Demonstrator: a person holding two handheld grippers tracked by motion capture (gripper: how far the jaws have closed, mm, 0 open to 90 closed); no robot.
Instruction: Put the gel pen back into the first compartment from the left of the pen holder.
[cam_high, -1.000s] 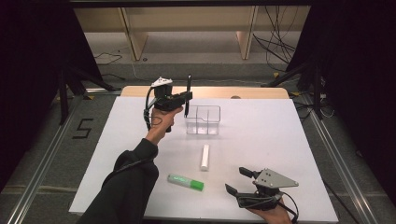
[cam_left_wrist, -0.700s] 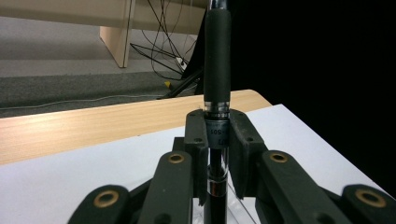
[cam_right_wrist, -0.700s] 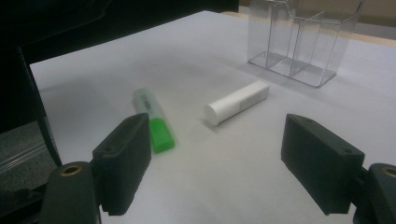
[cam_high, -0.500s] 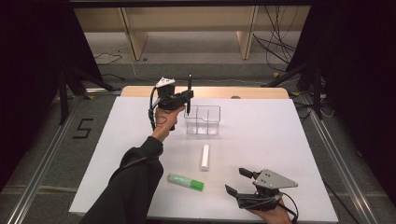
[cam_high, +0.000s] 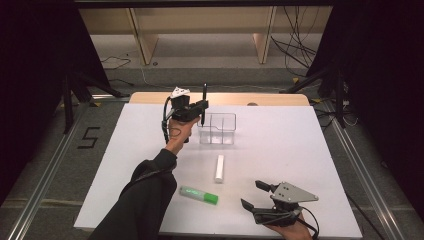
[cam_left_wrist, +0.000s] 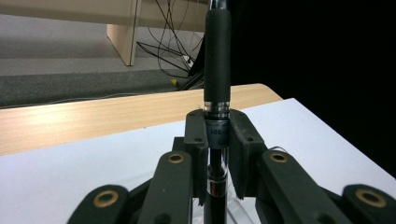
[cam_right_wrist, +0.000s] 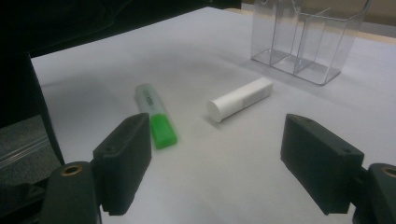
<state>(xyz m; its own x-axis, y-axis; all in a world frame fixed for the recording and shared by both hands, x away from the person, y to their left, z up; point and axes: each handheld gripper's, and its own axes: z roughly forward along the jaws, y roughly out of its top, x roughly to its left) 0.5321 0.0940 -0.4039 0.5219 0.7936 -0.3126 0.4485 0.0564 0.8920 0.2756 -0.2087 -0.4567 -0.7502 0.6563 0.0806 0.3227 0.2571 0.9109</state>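
**Black pen held upright above the clear organiser**

Nearest the person, at the table's front edge, the right gripper (cam_high: 260, 195) rests low with its jaws spread wide and nothing between them. In the right gripper view those jaws frame bare white tabletop (cam_right_wrist: 219, 158).

Just beyond it lie two loose things: a green highlighter with a clear barrel and a bright green cap (cam_high: 199, 195), and farther in, a short white cylindrical stick (cam_high: 219, 168). They lie apart from each other, flat on the white table (cam_high: 300, 150), and neither is touched.

Farther still stands a clear plastic organiser box with inner dividers (cam_high: 222, 131), upright near the table's far side.

At the organiser's left end the left gripper (cam_high: 202, 106) is raised in the person's outstretched left hand. Its jaws are nearly together, clamped on a slim black pen with a rubbery grip sleeve and a silver ring (cam_left_wrist: 217, 84). The pen stands upright, its top rising above the jaws and its lower end pointing down over the organiser's left end. Whether the tip has entered a compartment cannot be told.

Behind runs the bare wooden strip of the table's far edge (cam_high: 270, 98).
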